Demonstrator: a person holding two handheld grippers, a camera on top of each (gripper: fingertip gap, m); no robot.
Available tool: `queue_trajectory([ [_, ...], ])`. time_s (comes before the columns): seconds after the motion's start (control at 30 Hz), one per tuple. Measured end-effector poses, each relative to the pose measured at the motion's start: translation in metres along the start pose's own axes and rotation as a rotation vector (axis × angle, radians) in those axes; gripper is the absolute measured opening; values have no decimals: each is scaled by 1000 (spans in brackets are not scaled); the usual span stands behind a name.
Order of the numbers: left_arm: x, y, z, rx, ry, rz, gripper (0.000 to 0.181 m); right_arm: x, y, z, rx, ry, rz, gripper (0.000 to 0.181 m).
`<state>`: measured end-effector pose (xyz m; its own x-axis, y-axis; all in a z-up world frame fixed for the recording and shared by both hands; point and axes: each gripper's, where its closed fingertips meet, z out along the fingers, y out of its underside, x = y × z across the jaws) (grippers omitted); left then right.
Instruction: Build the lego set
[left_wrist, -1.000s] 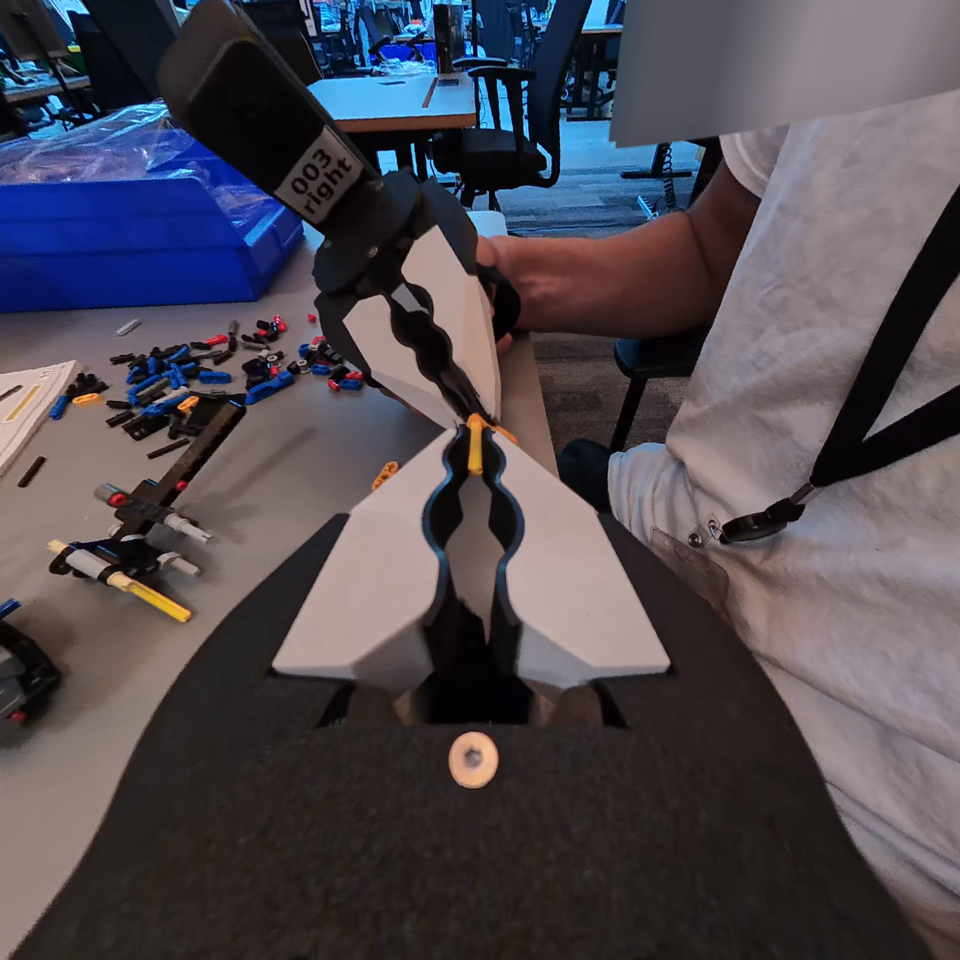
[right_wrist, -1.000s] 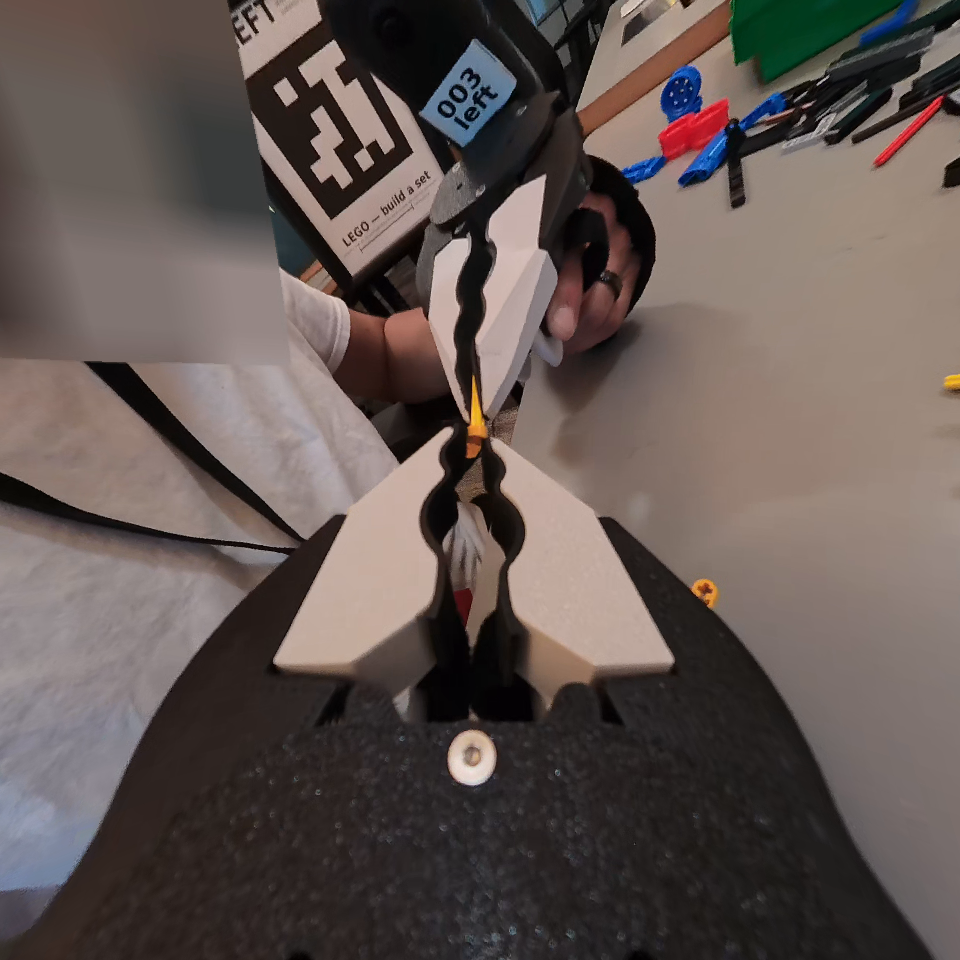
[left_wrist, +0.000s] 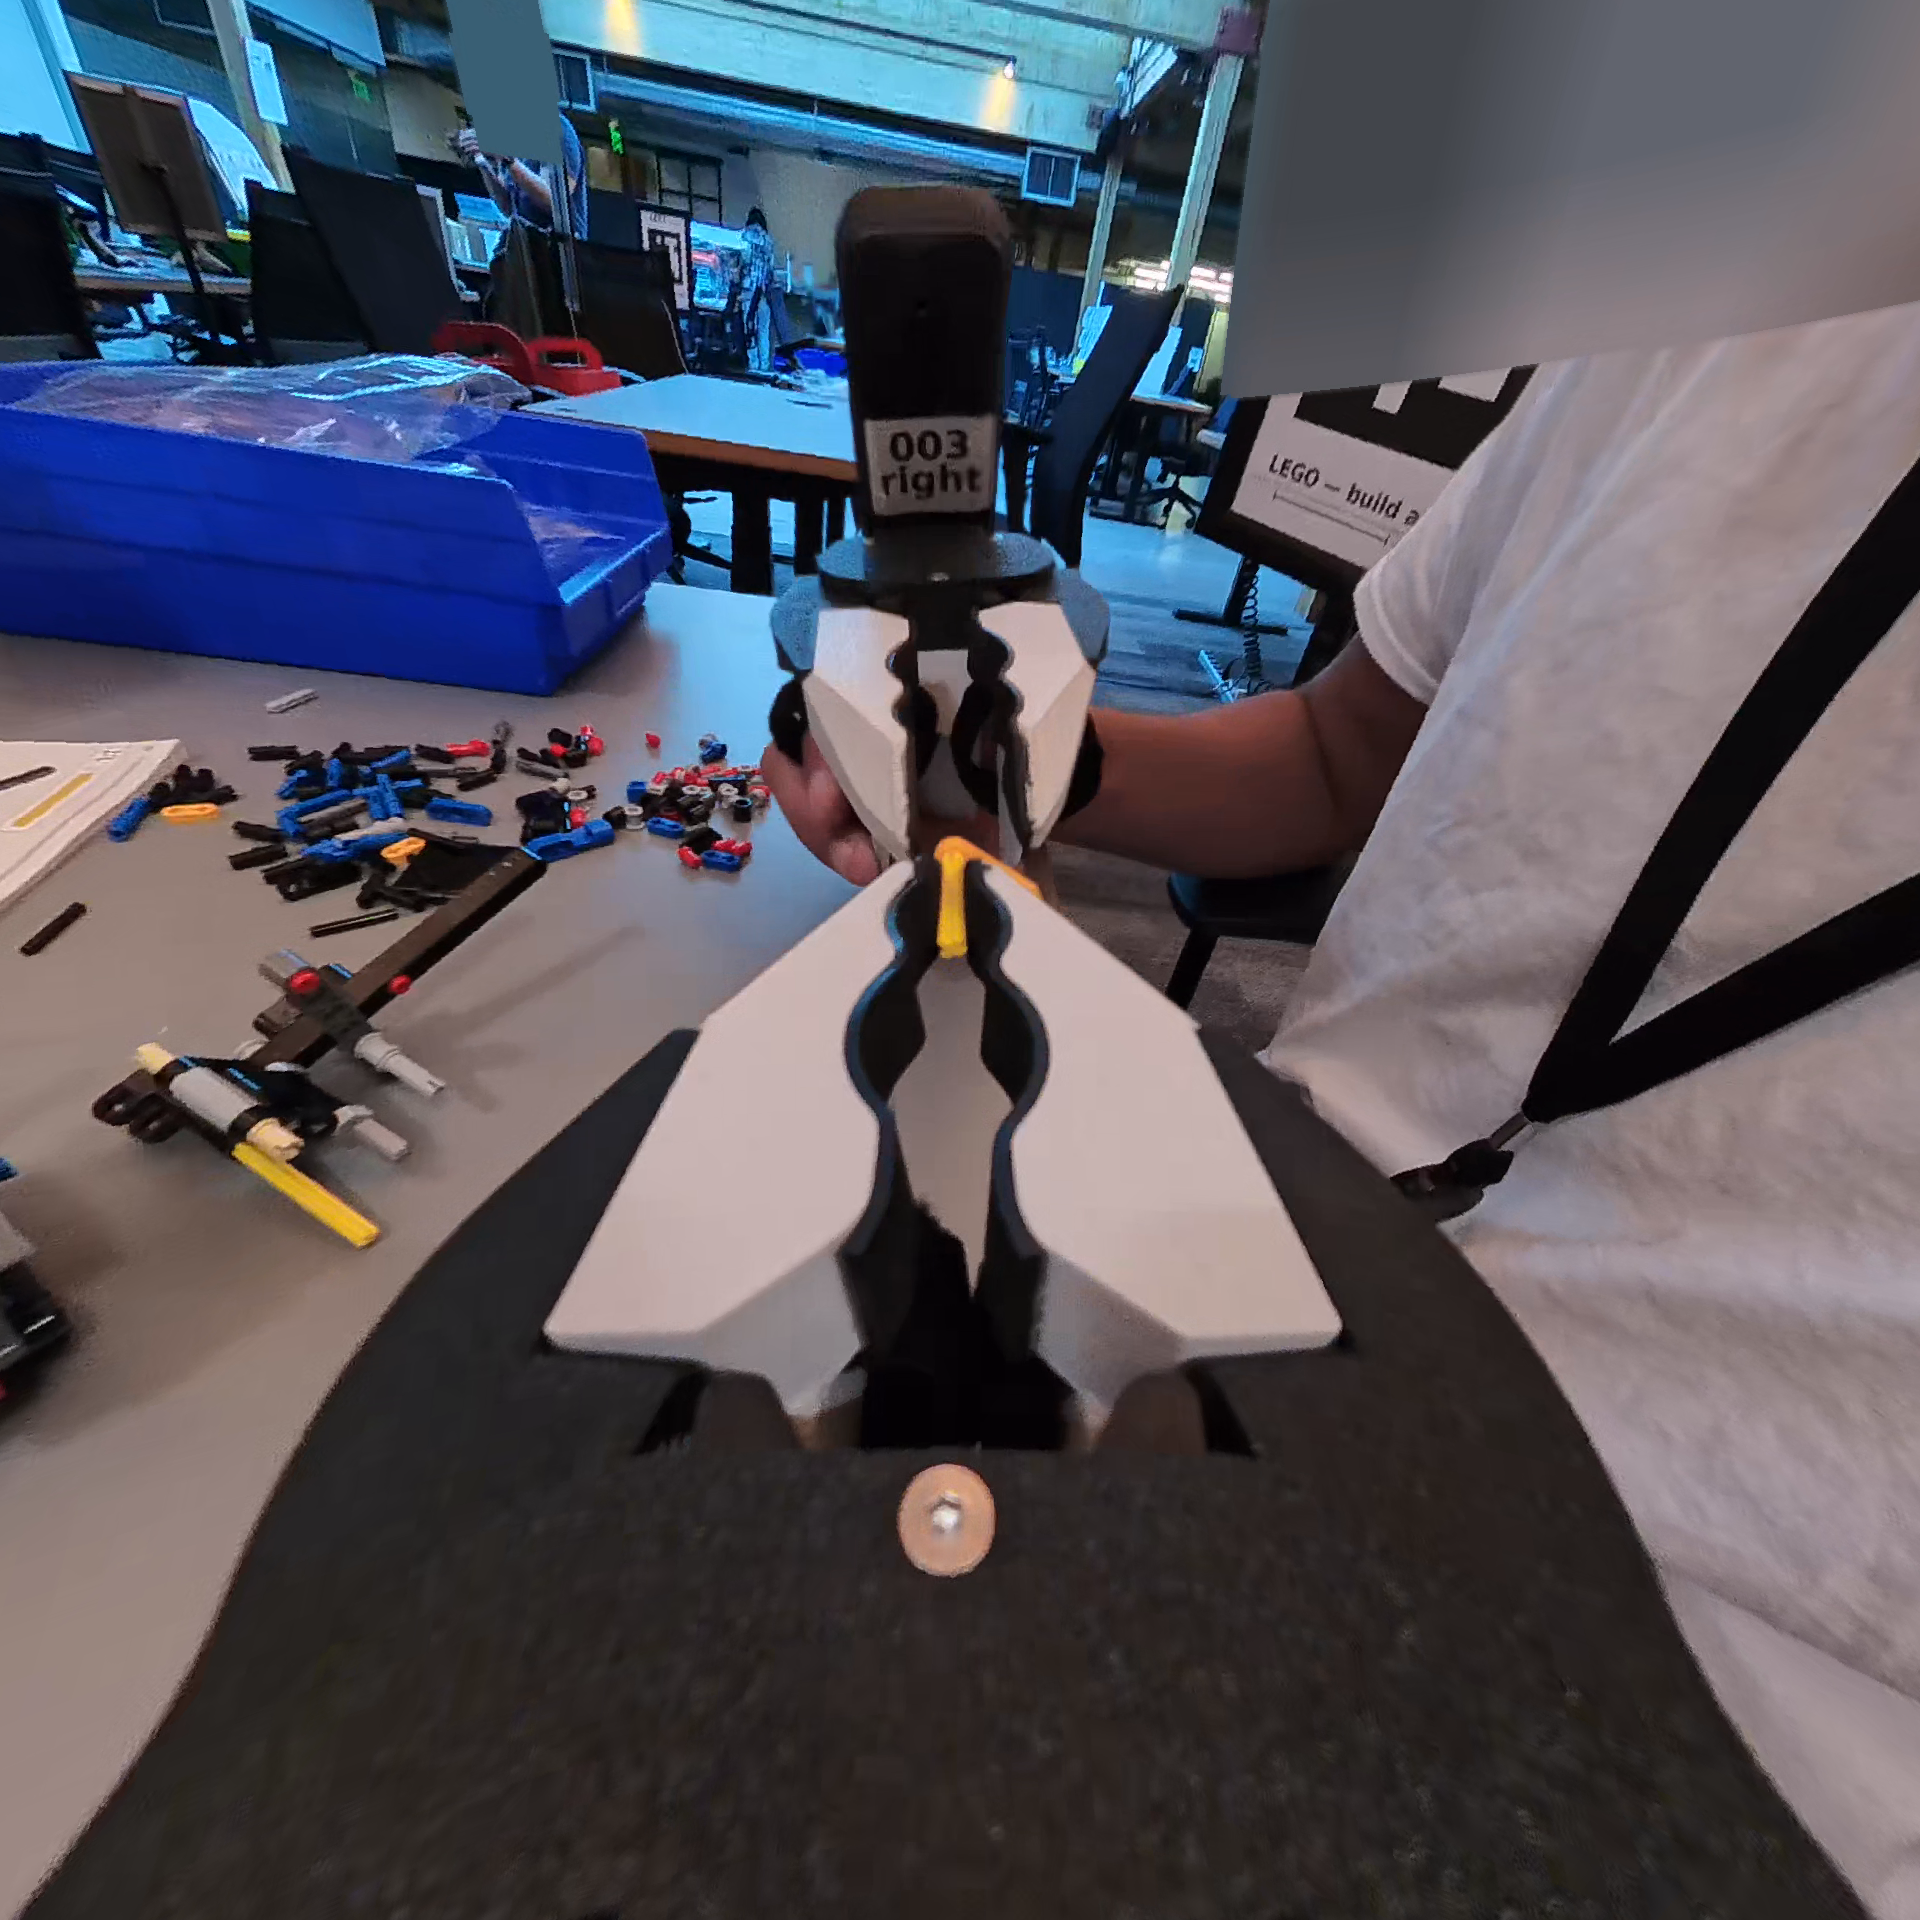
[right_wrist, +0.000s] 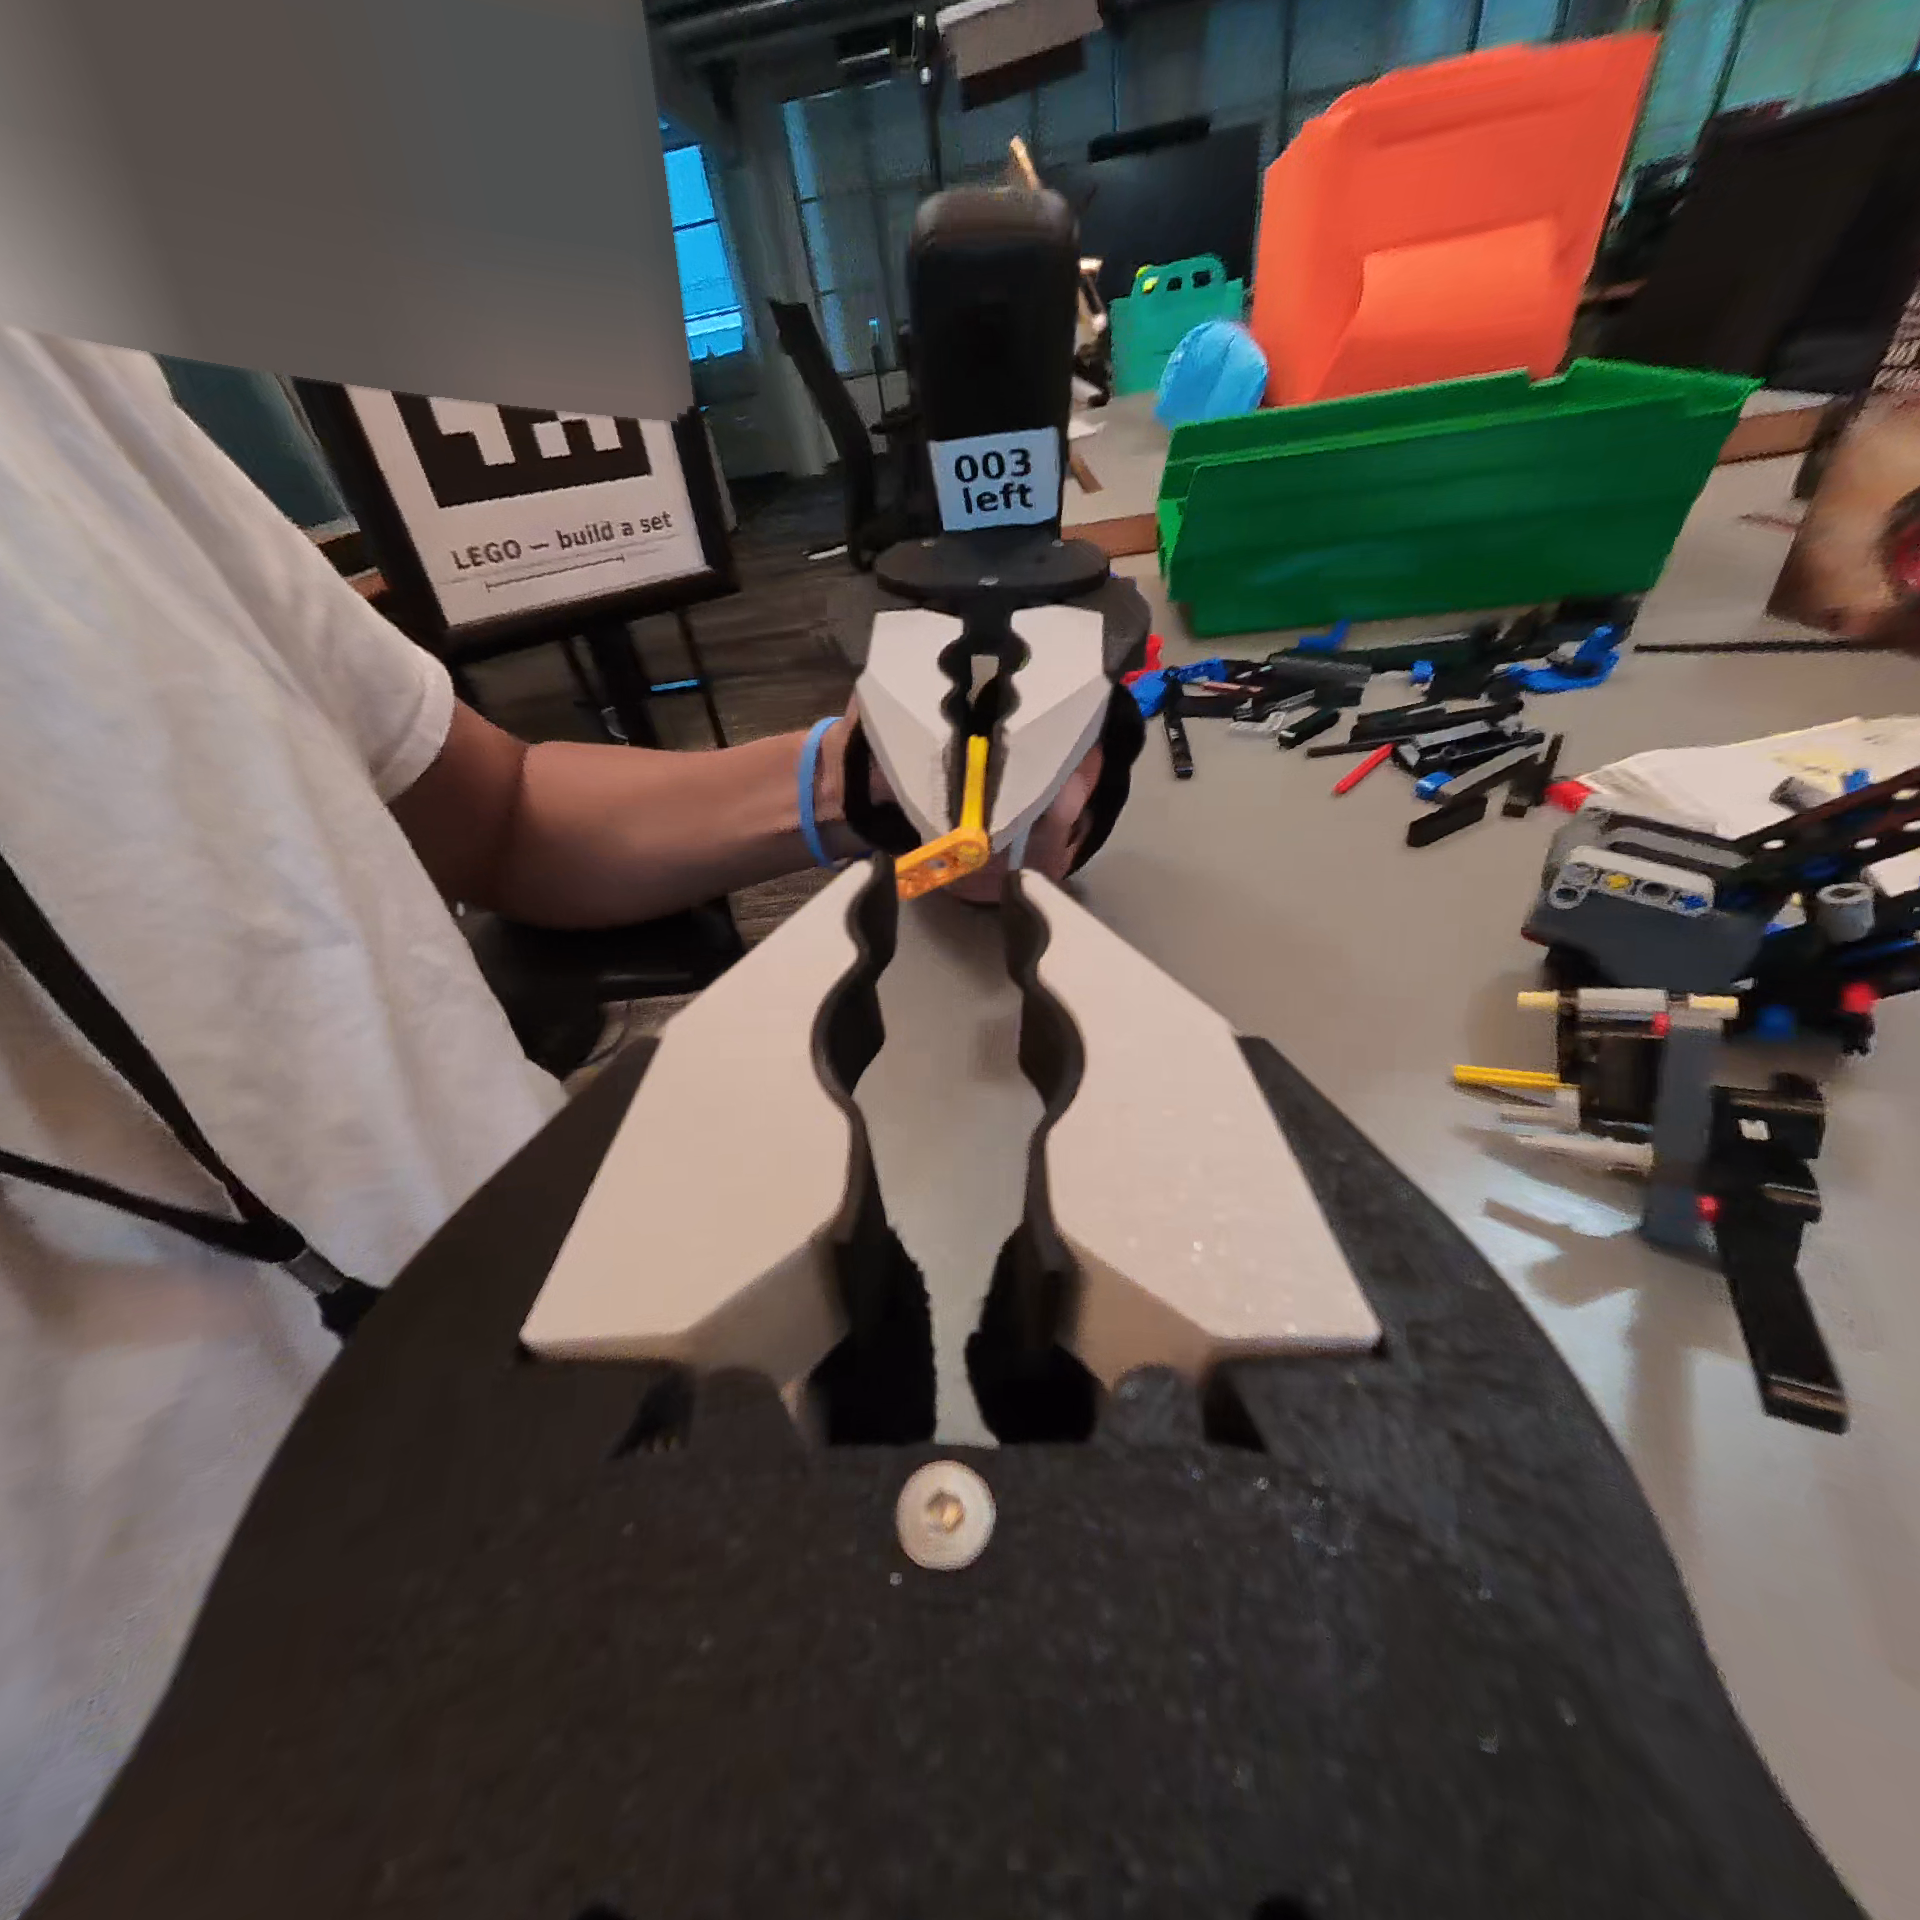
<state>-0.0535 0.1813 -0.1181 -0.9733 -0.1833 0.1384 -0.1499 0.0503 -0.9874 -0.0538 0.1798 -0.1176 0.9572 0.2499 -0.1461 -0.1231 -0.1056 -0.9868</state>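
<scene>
My left gripper (left_wrist: 951, 883) is shut on a thin yellow axle (left_wrist: 951, 914), held in the air above the table edge. A small orange beam (right_wrist: 940, 862) sits on the axle's free end; it also shows in the left wrist view (left_wrist: 997, 868). In the right wrist view the left gripper (right_wrist: 977, 831) faces me with the yellow axle (right_wrist: 974, 779) between its fingertips. My right gripper (right_wrist: 951, 888) is open, tip to tip with the left one, and the orange beam lies by its left fingertip. The right gripper (left_wrist: 966, 836) shows open in the left wrist view too.
A blue bin (left_wrist: 312, 540), loose pieces (left_wrist: 468, 800), a partly built assembly (left_wrist: 281, 1070) and a booklet (left_wrist: 62, 800) lie to the left. A green bin (right_wrist: 1434, 499), more pieces (right_wrist: 1403, 707) and a larger built model (right_wrist: 1714, 987) lie to the right. The person's torso is close behind both grippers.
Both grippers have tilted up to level and face each other head on. My right gripper has opened; the orange beam now hangs on the axle's end.
</scene>
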Motion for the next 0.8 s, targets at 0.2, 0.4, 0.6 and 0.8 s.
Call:
queue_trajectory([
  [0.2, 1, -2, 2, 12, 3, -11, 2, 2, 2, 1, -16, 113, -139, 24],
  [0.4, -2, -3, 1, 22, -6, -24, 2, 1, 5, 4, -40, 143, -203, 23],
  [0.6, -2, -2, 3, 11, -2, -26, 2, 1, 4, 5, -35, 163, -235, 28],
  [0.8, 0, 5, 8, -37, -2, -15, 2, 1, 7, 12, -62, 207, -313, 29],
])
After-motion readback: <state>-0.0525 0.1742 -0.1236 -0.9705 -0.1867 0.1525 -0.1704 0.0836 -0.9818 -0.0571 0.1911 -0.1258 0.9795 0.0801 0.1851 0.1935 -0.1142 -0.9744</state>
